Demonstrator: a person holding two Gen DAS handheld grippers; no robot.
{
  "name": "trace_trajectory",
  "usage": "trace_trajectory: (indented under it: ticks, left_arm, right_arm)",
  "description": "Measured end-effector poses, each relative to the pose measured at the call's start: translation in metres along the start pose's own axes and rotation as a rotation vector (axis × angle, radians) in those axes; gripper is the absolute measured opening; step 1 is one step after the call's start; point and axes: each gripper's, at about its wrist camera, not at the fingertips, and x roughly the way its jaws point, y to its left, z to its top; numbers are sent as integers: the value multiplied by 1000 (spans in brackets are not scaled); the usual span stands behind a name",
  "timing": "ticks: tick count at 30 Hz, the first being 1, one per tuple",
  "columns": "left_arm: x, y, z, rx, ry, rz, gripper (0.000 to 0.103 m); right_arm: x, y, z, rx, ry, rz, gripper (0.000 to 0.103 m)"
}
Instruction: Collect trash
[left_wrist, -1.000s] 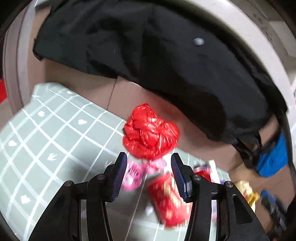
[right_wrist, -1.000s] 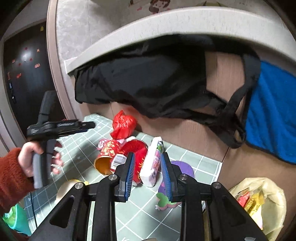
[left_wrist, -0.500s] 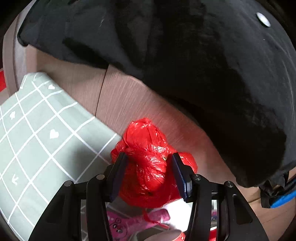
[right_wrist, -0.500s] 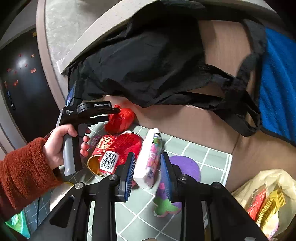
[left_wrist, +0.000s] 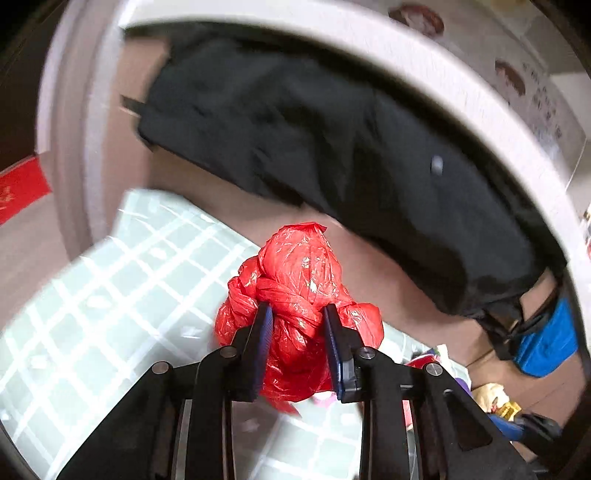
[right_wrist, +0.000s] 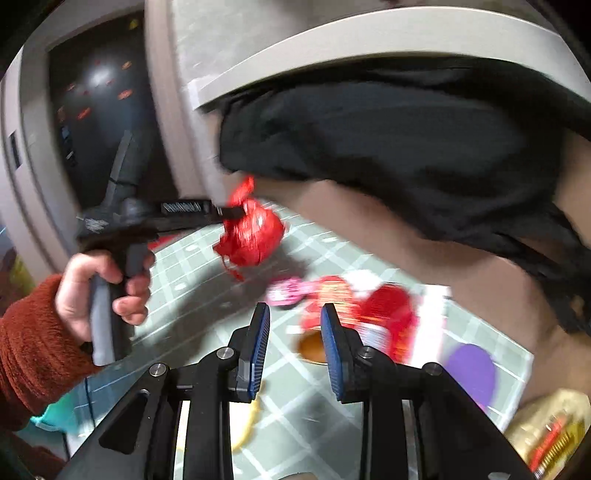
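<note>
A crumpled red plastic bag (left_wrist: 299, 266) sits between the blue pads of my left gripper (left_wrist: 297, 314), whose jaws are closing and pinch its knotted middle. From the right wrist view the red bag (right_wrist: 255, 232) hangs above the green checked mat (right_wrist: 207, 266) at the tip of the left gripper (right_wrist: 232, 212), which a hand (right_wrist: 99, 291) in a rust sleeve holds. My right gripper (right_wrist: 295, 314) is open over the mat with nothing between its fingers. Blurred trash lies beyond it: a pink wrapper (right_wrist: 288, 291), a red can (right_wrist: 384, 314) and a white pack (right_wrist: 432, 325).
A black garment (right_wrist: 388, 129) hangs over the brown panel behind the mat. A purple disc (right_wrist: 471, 369) lies at the mat's right end. A yellowish bag of wrappers (right_wrist: 550, 432) sits at the lower right, and a blue cloth (left_wrist: 546, 343) hangs at the right.
My left gripper went forward around the red bag, closed on it and lifted it off the mat. My right gripper swung left, away from the white pack.
</note>
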Motion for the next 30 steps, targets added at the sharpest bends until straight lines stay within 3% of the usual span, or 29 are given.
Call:
trace_trajectory:
  ticks: [3,6,10,15,21,27,30]
  left_arm:
    - [-42,22,-3,2,-52,12,28]
    - [-61,34,-3,16,-65,20,28]
    - [-88,52,-31,36,-26,10,28]
    - [-109,71,-58,31,15,-10,28]
    - [-151,64,-64,64,-32,20,28]
    - [-190,59,-61,74,-75,72,28]
    - [-204,49,-63,89,-83,78,28]
  right_arm:
    - [36,18,12,2,90,69,29]
    - [64,32,11,10,167,74,29]
    - [60,49,-14,-50,202,80,29]
    - [47,40,-56,-17,265,65,29]
    - [65,23,-73,40,271,44,29]
    - [81,15,-75,102,278,109,29]
    - [70,27,-75,83,263,128,12]
